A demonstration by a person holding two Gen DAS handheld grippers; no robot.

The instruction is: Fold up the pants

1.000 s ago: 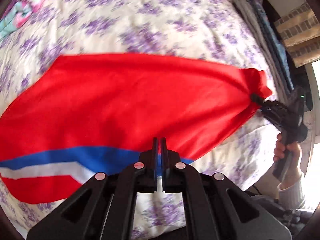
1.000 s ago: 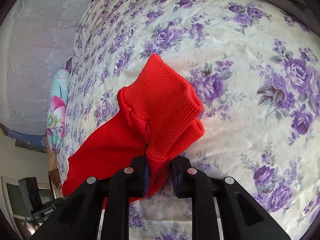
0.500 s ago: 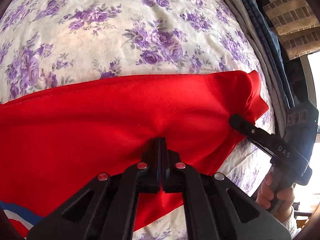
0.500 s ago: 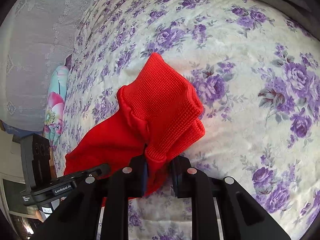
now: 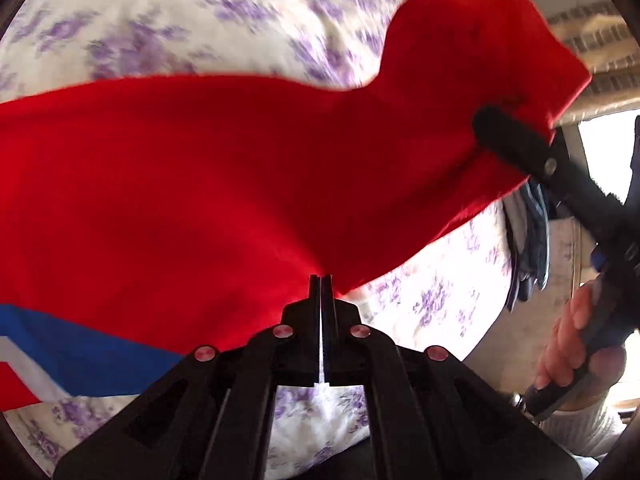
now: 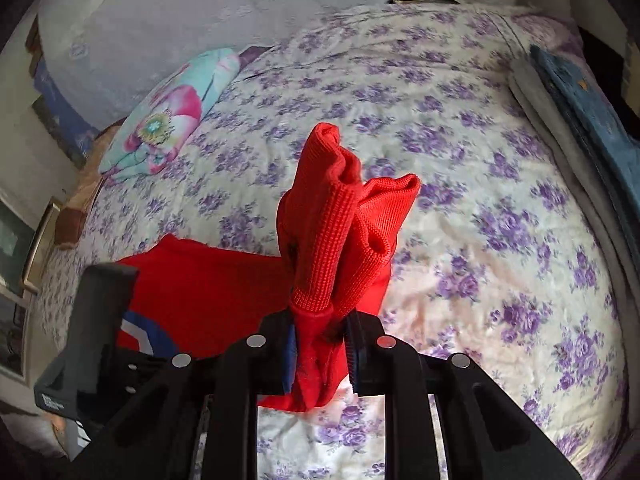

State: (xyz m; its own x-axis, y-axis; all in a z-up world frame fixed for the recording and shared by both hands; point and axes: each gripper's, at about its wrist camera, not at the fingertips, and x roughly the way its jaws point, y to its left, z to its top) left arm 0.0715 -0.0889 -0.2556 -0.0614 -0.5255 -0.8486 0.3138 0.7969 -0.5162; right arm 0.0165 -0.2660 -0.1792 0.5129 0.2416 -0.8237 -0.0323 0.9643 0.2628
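The left gripper (image 5: 321,280) has its jaws pressed together on the near edge of the red pants (image 5: 224,184), the fabric pulled into a small peak at the tips. The right gripper (image 6: 320,328) pinches the bunched ribbed cuff (image 6: 344,216) of the pants between its pads; the cuff stands up above the fingers in two folded lobes, lifted off the bed. From these two grips the pants spread leftward across the floral bedsheet (image 6: 500,208), with a blue and white stripe (image 5: 80,356) at the near left. In the left wrist view the right gripper (image 5: 486,120) shows at the far right, its tip buried in the raised red fabric, and a hand (image 5: 572,344) with a knit sleeve grips its handle. Farther out, a flowered pillow (image 6: 168,116) lies at the far left of the bed, and folded grey and blue clothes (image 6: 568,92) are stacked along the right edge.
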